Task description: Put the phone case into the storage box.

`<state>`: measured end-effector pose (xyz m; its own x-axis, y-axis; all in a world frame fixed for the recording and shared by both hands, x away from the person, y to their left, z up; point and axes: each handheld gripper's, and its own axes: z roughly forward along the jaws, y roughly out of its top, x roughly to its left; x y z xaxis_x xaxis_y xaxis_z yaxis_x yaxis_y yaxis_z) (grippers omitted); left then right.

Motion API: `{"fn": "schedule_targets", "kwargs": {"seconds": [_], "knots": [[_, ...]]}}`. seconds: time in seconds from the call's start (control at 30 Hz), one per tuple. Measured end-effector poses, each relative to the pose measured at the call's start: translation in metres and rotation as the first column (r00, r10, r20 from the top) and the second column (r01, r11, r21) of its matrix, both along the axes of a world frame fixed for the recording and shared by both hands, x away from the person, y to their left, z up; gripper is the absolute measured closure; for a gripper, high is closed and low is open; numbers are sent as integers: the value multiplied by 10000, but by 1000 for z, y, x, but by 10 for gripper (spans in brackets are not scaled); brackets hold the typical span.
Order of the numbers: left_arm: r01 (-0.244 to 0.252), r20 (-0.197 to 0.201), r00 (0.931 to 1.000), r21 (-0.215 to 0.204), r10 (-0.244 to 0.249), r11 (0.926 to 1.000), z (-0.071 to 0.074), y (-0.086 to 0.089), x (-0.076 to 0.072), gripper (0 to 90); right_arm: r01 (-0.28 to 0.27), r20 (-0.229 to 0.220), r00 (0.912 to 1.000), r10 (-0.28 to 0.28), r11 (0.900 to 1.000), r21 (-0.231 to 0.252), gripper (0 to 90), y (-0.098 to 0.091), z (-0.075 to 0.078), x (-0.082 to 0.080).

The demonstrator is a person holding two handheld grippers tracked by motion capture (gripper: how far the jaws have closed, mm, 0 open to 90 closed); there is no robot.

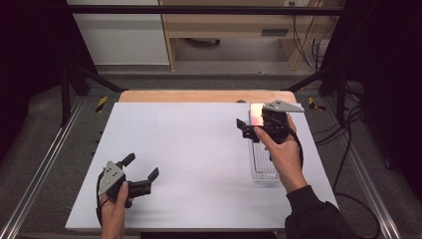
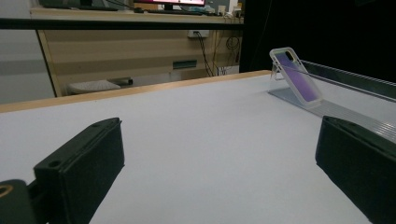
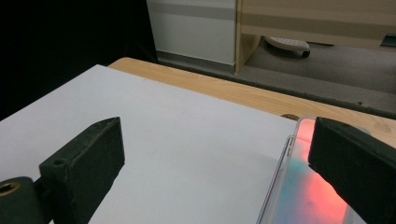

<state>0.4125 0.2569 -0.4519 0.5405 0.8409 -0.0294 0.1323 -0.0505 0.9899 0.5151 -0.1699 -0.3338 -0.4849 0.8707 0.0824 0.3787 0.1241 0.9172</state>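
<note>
A phone (image 1: 257, 113) in a clear case leans upright at the far end of a clear ribbed stand (image 1: 263, 164) on the right of the white board. In the left gripper view the phone (image 2: 295, 77) shows a purple face. My right gripper (image 1: 253, 123) is open right at the phone. In the right gripper view the phone (image 3: 306, 186) glows red and teal beside the right jaw, and the left jaw hangs over bare board; the right gripper (image 3: 217, 135) holds nothing. My left gripper (image 1: 143, 165) rests open near the front left, empty, as the left gripper (image 2: 219, 130) view confirms.
The white board (image 1: 189, 144) lies on a wooden table whose far edge (image 1: 199, 95) shows beyond it. Metal rails (image 1: 45, 159) run along both sides, and cables (image 1: 348, 149) trail at the right. A pale cabinet (image 1: 224, 25) stands behind the table.
</note>
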Motion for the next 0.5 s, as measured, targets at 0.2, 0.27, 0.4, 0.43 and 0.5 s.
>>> {"fn": "schedule_targets", "kwargs": {"seconds": [0.2, 0.27, 0.4, 0.43, 0.5], "knots": [[-227, -60, 9997, 24, 227, 9997, -1, 3, -1, 7, -154, 12, 9999, 154, 9997, 168, 38, -6, -3, -4], [-243, -100, 9997, 36, 244, 9997, -1, 2, -2, 7, -219, 6, 9998, 218, 9996, 201, 38, -8, -4, -5], [-247, -147, 9996, 215, 251, 9995, -1, 2, -9, 7, -269, 117, 9996, 266, 9993, 274, 37, -12, -5, -10], [-261, -125, 9996, 181, 263, 9995, -1, 3, -10, 7, -268, 130, 9996, 265, 9993, 247, 36, -14, -5, -11], [-310, -107, 9995, 160, 311, 9994, -1, 4, -12, 7, -252, 128, 9996, 249, 9994, 253, 36, -16, -6, -12]]}}
